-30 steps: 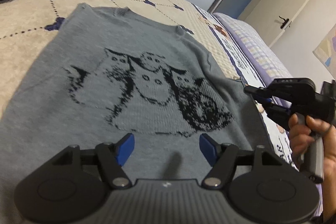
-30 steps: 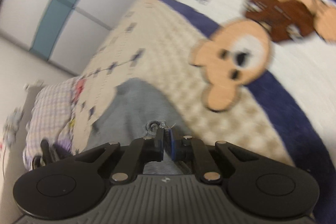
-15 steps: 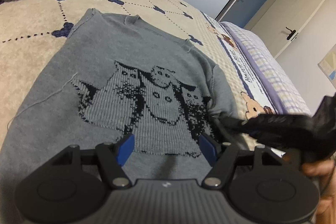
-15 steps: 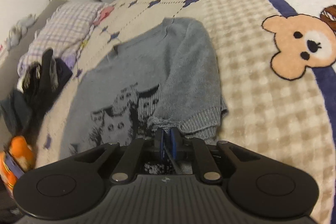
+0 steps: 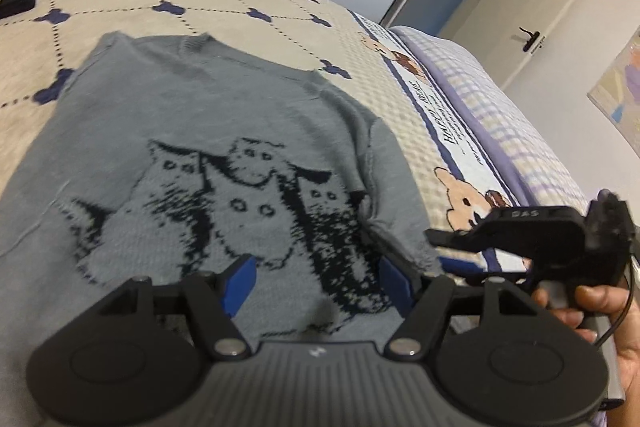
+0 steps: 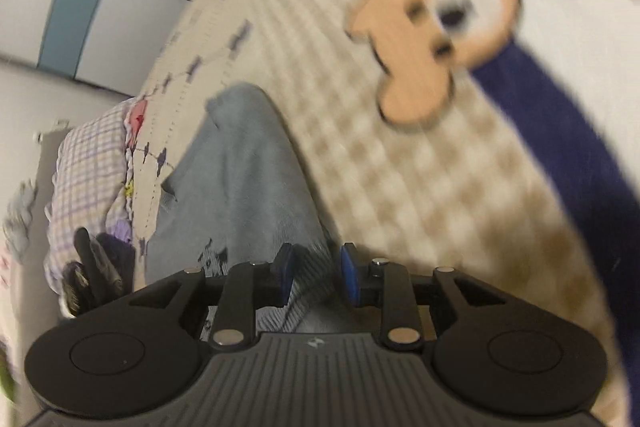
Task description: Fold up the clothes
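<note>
A grey sweater (image 5: 208, 155) with a dark knitted picture of three cats on its front lies flat on a bed (image 5: 256, 3) covered by a beige quilted blanket with small navy shapes at the crossings of its stitched lines. The sweater's right sleeve (image 5: 384, 183) is folded inward along the body, its ribbed cuff lying near the lower right of the cat picture. The left gripper (image 5: 316, 277) hovers over the lower part of the sweater with its blue-padded jaws spread wide and nothing between them. The right gripper (image 6: 316, 275) is low over the folded sleeve; its jaws are opening, the cuff's ribbed knit lies in the gap between the pads, and the pads stand clear of the cloth. In the left wrist view a hand (image 5: 592, 311) holds that gripper at the sweater's right edge. A printed bear (image 6: 436, 27) decorates the blanket's border. A checked pillow (image 6: 92, 163) and a pile of dark clothes (image 6: 96, 267) lie at the bed's head.
</note>
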Tool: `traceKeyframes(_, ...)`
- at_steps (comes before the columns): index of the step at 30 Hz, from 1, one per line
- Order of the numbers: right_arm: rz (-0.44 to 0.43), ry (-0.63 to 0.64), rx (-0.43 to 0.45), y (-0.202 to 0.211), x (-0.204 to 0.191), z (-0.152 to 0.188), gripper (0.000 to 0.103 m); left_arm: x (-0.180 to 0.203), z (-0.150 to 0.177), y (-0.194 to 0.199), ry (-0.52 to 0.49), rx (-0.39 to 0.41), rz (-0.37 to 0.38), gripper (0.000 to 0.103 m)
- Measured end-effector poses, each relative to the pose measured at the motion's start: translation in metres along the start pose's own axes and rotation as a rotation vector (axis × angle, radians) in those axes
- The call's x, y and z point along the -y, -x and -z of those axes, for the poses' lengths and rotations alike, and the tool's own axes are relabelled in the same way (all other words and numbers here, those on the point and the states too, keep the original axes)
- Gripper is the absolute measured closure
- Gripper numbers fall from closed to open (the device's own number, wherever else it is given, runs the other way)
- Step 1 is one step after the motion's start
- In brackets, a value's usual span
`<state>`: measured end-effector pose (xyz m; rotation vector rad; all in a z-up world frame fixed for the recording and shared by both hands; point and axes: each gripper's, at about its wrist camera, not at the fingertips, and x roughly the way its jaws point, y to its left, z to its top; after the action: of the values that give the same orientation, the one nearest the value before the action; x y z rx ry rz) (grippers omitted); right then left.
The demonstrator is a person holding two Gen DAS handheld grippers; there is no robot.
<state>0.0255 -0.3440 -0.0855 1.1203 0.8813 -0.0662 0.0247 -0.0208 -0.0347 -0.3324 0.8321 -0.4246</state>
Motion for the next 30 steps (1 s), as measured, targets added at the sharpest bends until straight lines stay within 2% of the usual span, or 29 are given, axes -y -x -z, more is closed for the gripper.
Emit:
traceKeyframes(5, -0.121, -0.206, -0.038, -0.013, 0.023, 0.001, 0.075, -0.001, 0.005, -0.01, -0.01, -0.02, -0.029, 0.033)
traceKeyframes(7, -0.129, -0.221, -0.027, -0.013, 0.025, 0.0, 0.087, -0.003, 0.005, -0.013, -0.008, -0.027, -0.033, 0.033)
traceKeyframes(14, -0.029, 0.068, 0.206, 0.022, -0.017, -0.015, 0.091, -0.003, 0.004, -0.019, -0.014, -0.025, -0.034, 0.033)
traceKeyframes(22, 0.214, 0.401, 0.489, 0.044, -0.04, -0.038, 0.092, -0.001, 0.004, -0.022, -0.04, -0.032, -0.035, 0.033)
traceKeyframes(26, 0.301, 0.51, 0.557, 0.041, -0.035, -0.048, 0.092, 0.0, 0.006, -0.022, -0.071, -0.031, -0.037, 0.032)
traceKeyframes(30, 0.31, 0.525, 0.505, 0.031, -0.026, -0.05, 0.092, -0.002, 0.005, -0.022, -0.091, -0.024, -0.033, 0.032)
